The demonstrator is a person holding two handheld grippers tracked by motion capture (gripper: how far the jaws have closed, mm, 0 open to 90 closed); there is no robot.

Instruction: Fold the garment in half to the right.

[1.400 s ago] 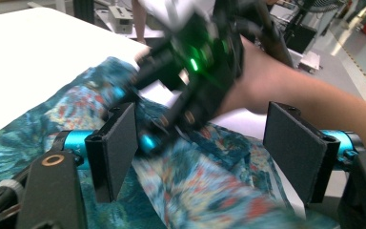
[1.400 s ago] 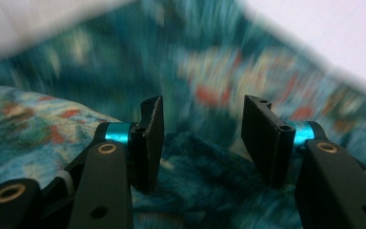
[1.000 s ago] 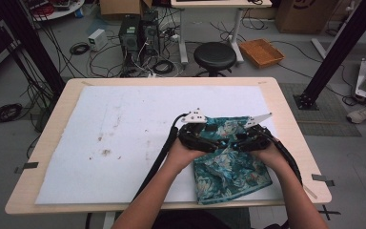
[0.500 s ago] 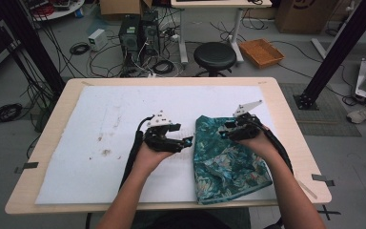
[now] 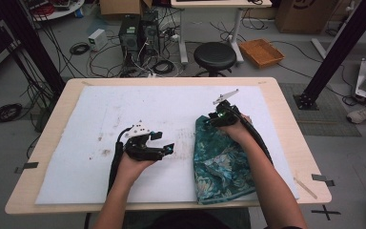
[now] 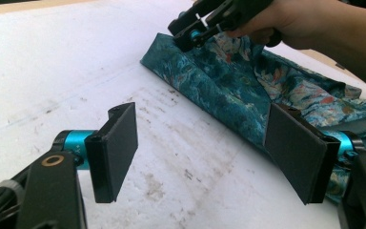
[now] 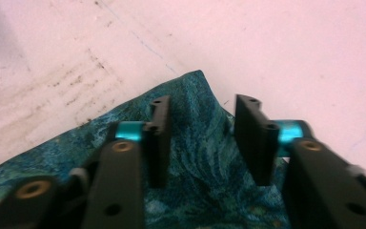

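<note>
While closing over the teal cloth (image 7: 190, 157) corner, right tool (image 7: 200, 143) half-open; left tool (image 6: 209, 152) wide, empty

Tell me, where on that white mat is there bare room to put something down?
The far strip of the white mat, beyond both grippers, is bare, as is its left side beside the left gripper. The right side is crowded by the teal cloth and the right gripper.
</note>
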